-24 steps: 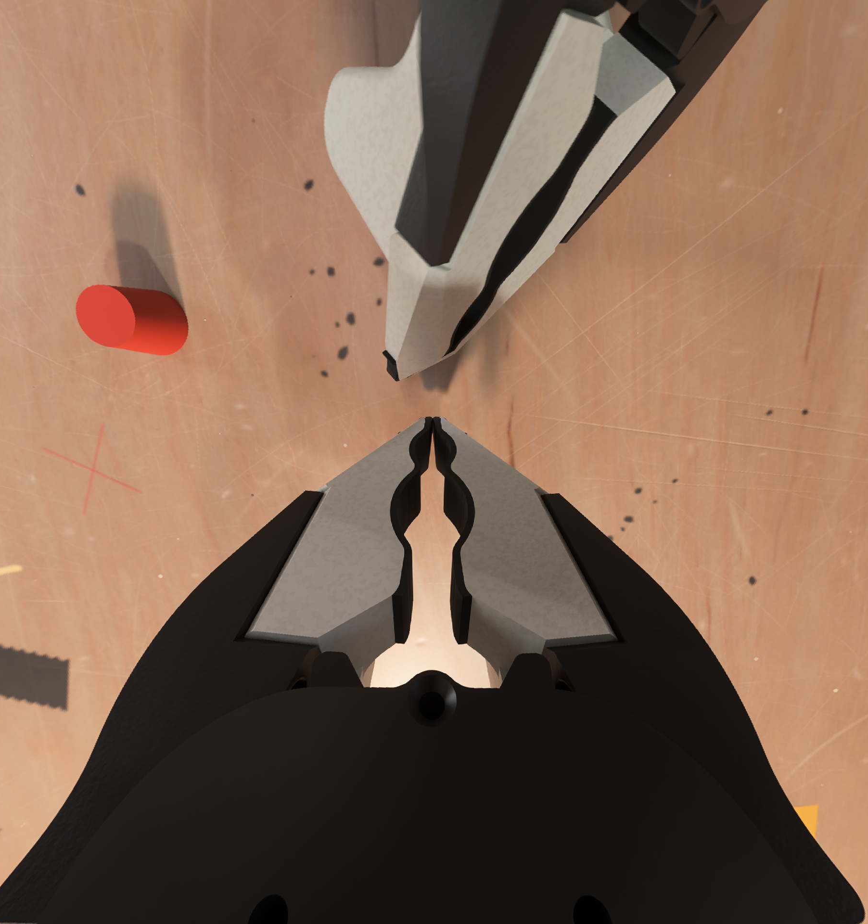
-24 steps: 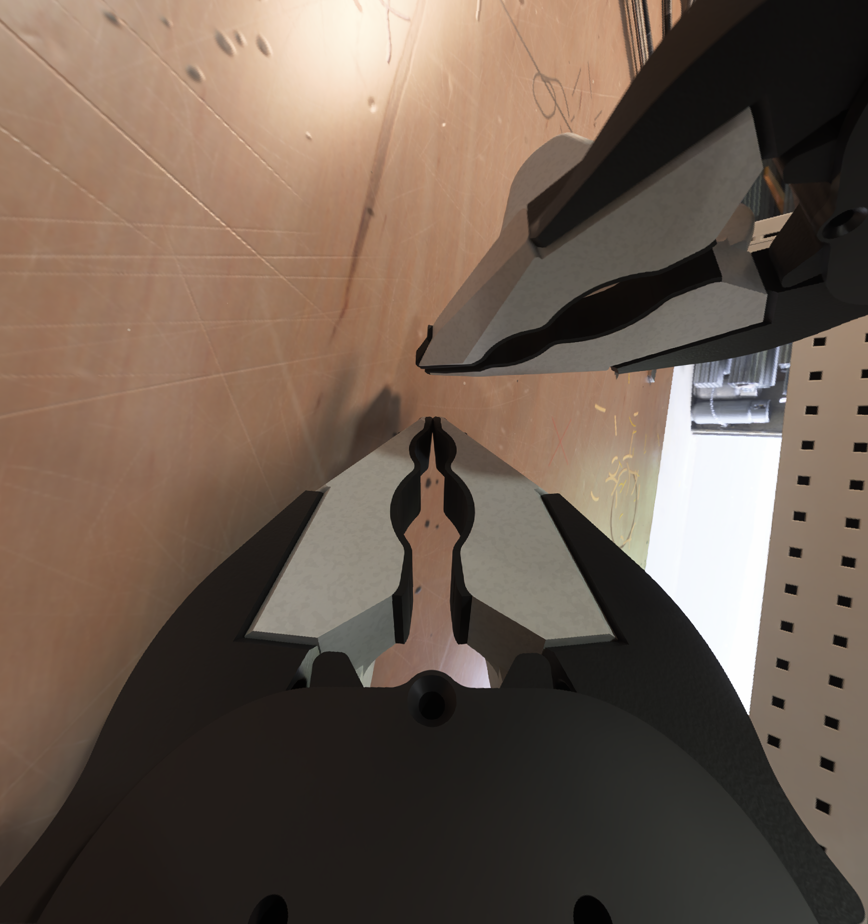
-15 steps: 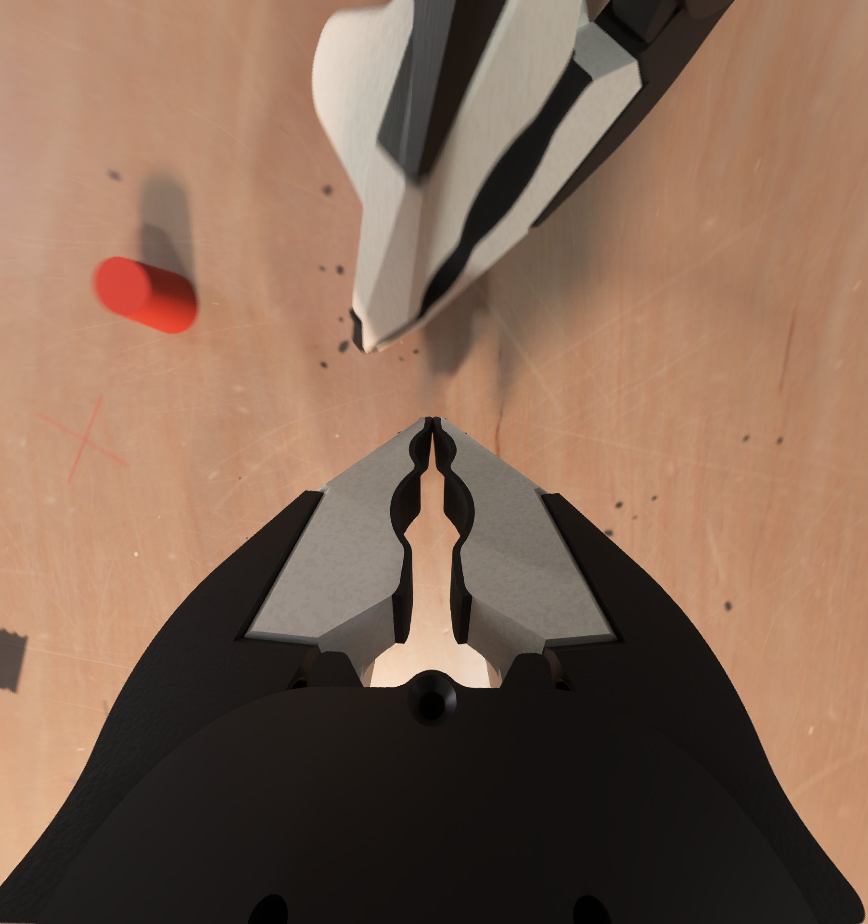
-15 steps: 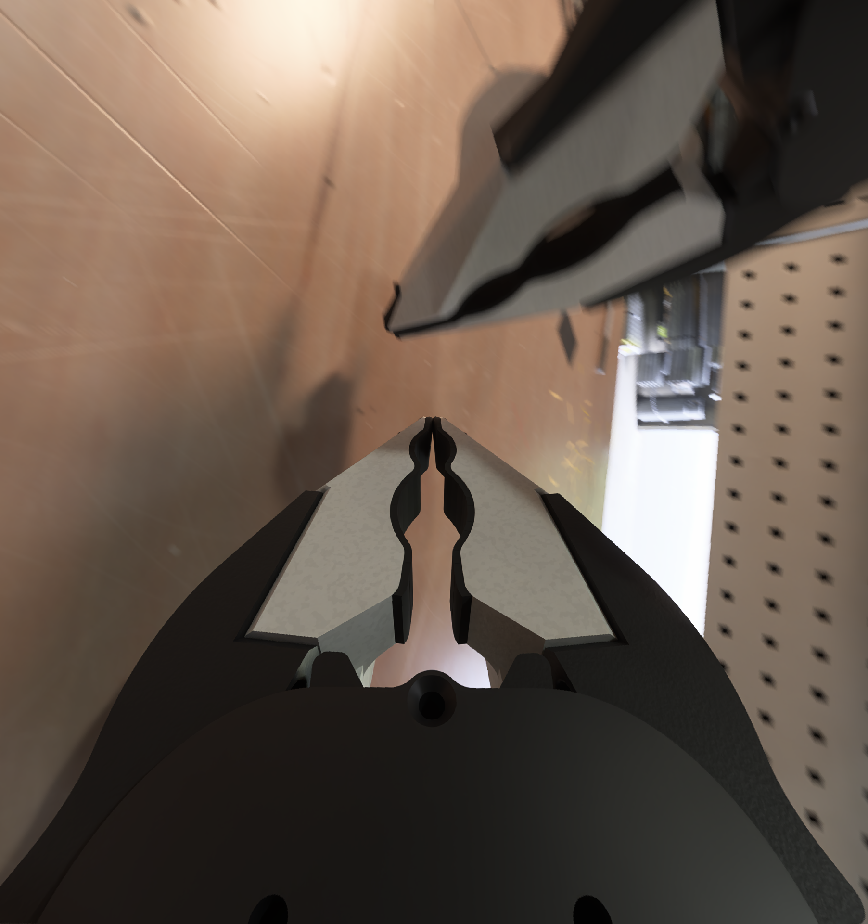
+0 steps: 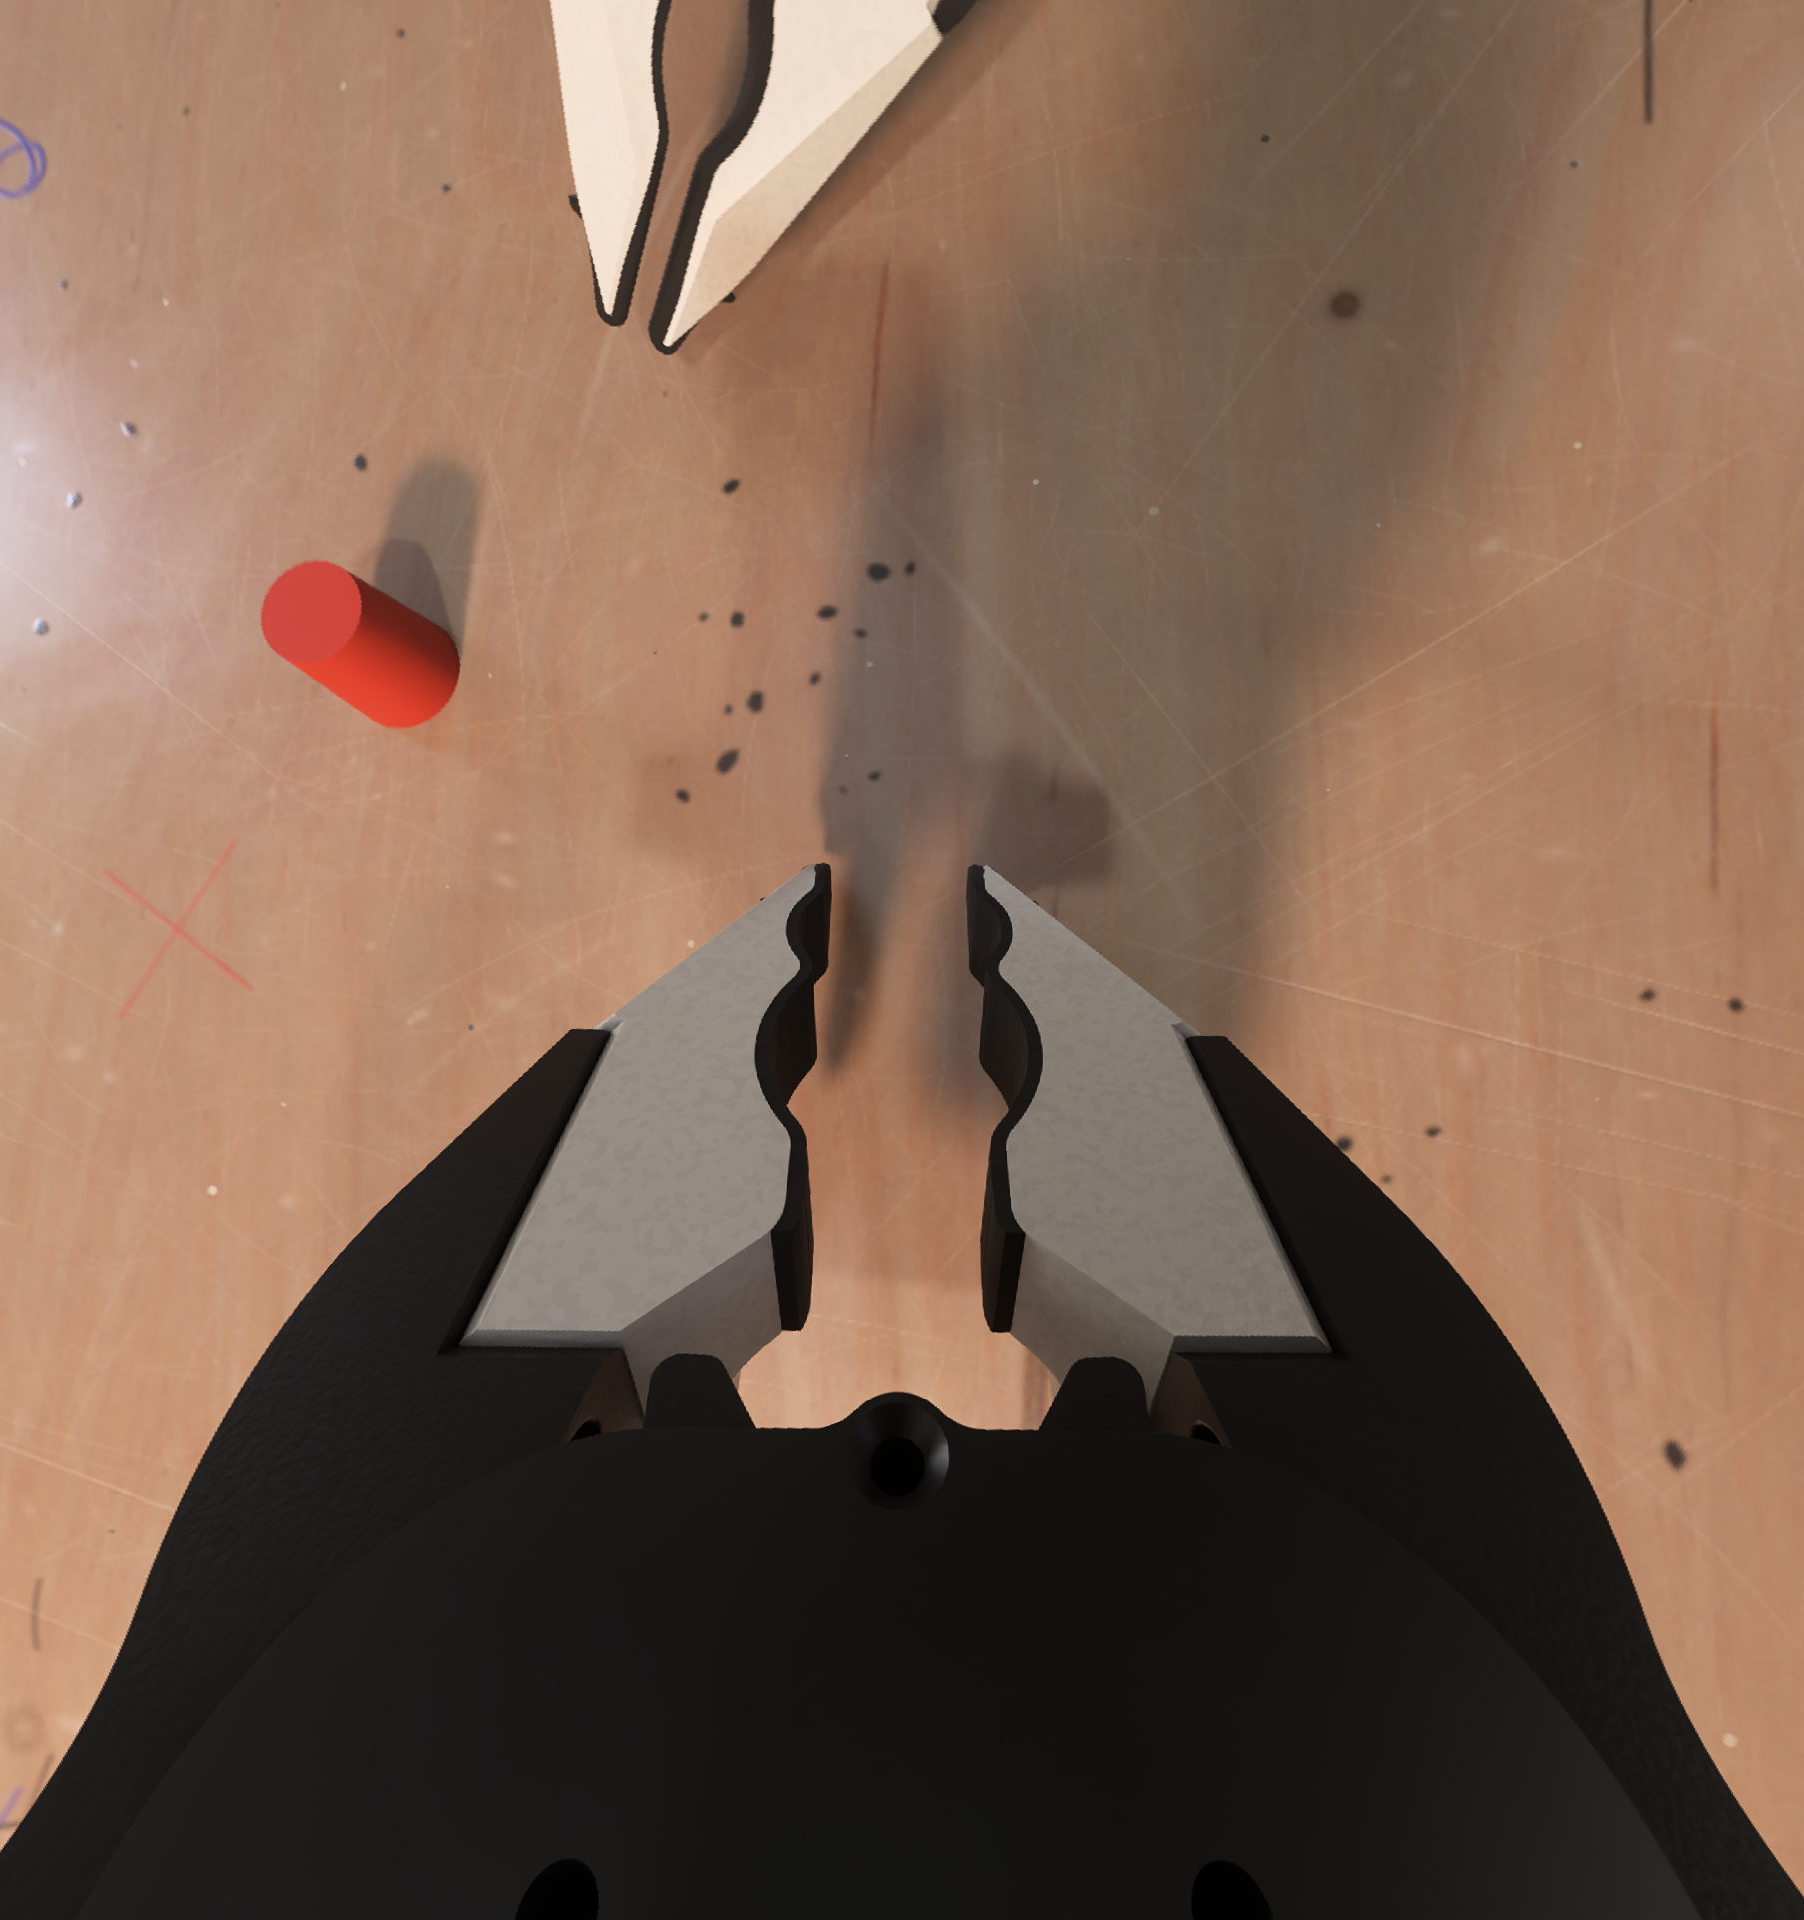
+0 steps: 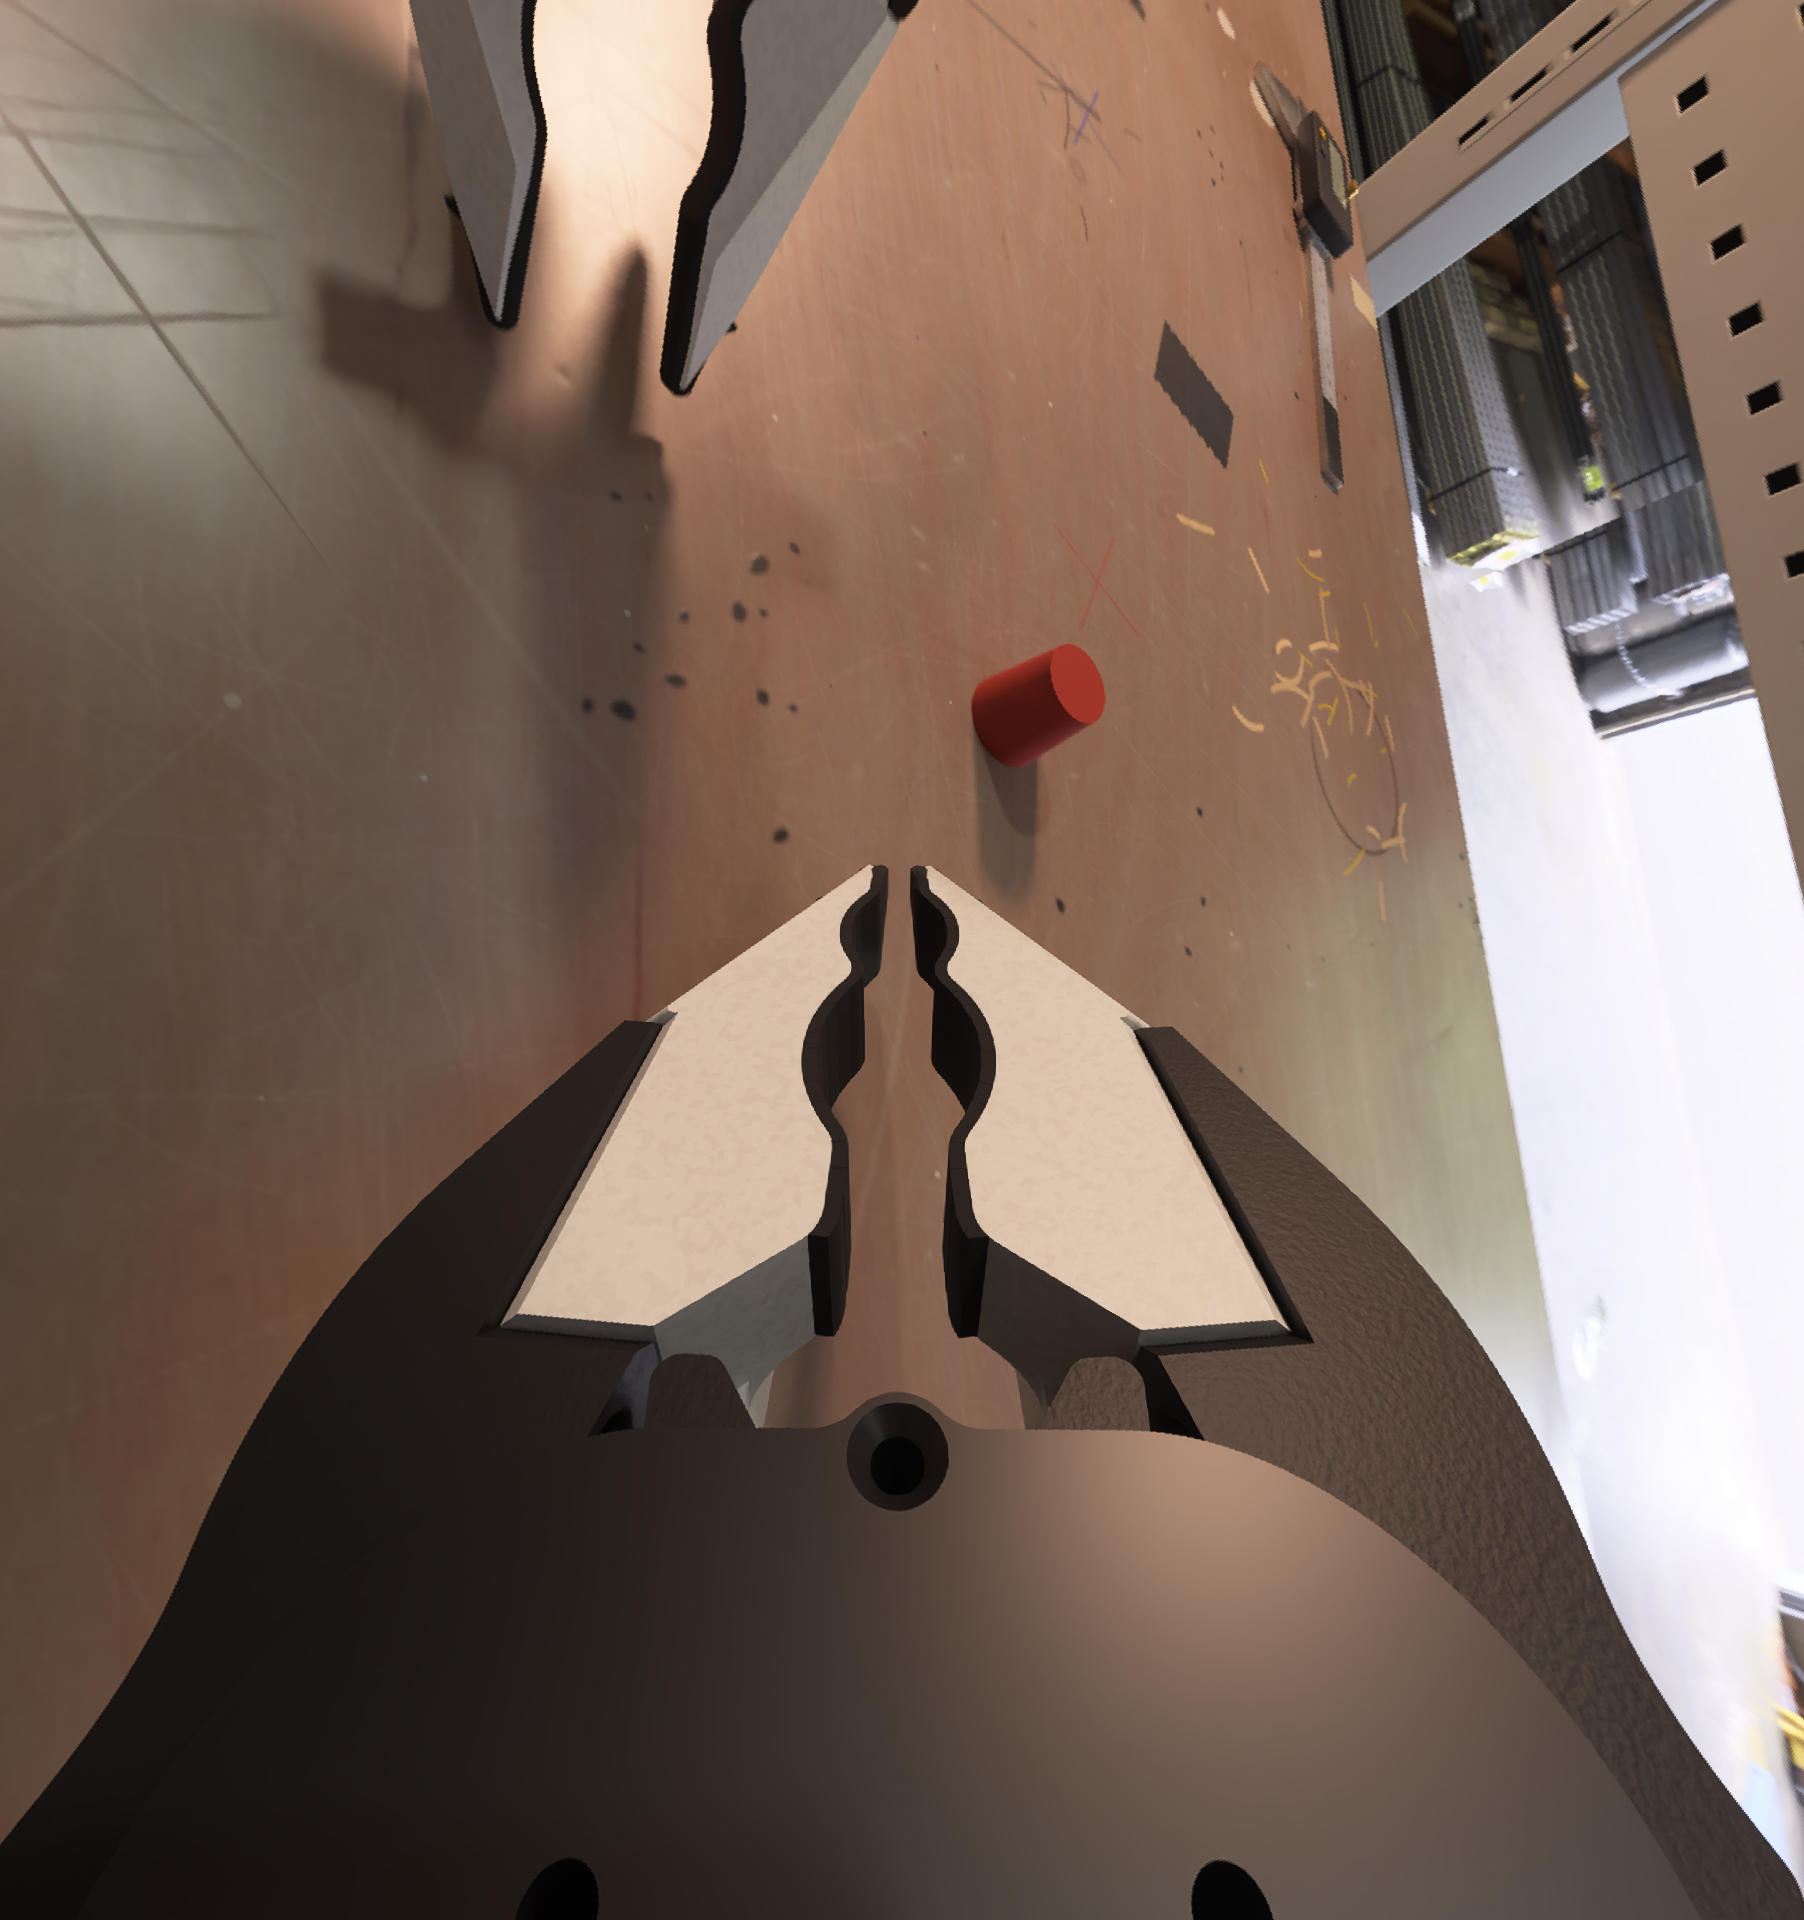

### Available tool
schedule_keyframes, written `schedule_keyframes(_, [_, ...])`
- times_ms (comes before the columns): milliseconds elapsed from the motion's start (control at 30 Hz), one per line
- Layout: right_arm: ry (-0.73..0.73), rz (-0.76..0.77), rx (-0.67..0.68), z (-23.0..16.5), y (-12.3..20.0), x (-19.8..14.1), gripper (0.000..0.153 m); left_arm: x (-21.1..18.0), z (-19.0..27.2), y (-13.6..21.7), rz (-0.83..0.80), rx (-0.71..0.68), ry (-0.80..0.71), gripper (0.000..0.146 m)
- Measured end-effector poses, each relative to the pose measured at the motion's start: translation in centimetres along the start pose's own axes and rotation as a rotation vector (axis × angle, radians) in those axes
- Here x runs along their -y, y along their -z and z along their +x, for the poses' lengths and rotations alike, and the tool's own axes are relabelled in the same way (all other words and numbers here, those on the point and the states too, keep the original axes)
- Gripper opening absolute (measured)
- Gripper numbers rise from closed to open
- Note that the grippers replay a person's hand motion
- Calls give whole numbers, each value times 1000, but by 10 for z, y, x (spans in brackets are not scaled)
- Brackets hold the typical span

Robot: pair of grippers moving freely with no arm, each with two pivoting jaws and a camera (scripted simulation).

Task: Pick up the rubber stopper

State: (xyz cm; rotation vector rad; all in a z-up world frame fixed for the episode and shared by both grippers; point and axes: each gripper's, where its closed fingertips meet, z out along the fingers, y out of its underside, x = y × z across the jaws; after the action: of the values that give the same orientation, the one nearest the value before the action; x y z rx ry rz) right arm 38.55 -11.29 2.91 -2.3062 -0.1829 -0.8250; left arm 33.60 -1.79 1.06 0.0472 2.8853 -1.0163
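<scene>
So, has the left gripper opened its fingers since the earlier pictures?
Yes. The left gripper now stands open; the worn wooden table shows between its fingertips, which met before.

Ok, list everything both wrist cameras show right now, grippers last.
Red cylindrical rubber stopper: one, red, standing on the tabletop, free of both grippers.
Scratched wooden tabletop: one, brown, under everything.
Dark saw-edged strip: one, grey-black, flat on the tabletop beyond the stopper.
Long grey tool: one, near the far table edge; kind unclear.
Pale wood shavings: several, yellowish, right of the stopper.
Perforated beige panel: one, beside the table.
Left gripper: one, black with grey fingers, jaws open, empty.
Right gripper: one, black with pale fingers, jaws slightly apart, empty.
</scene>
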Motion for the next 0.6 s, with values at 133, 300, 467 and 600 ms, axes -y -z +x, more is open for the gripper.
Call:
schedule_keyframes(133, [-47, 62, 44, -7, -6, 9, 6, -5, 0, 3, -32, 24, 39, 25])
schedule_keyframes(300, [-38, 50, 41, -12, -19, 13, 8, -10, 7, 8, -61, 72, 85, 26])
schedule_keyframes(467, [-46, 48, 20, -9, -24, 13, 4, -1, -2, 18, -3, 118, 105, 30])
schedule_keyframes(600, [-110, 30, -60, 10, -18, 3, 8, 14, -46, 29, 48, 226, 26, 27])
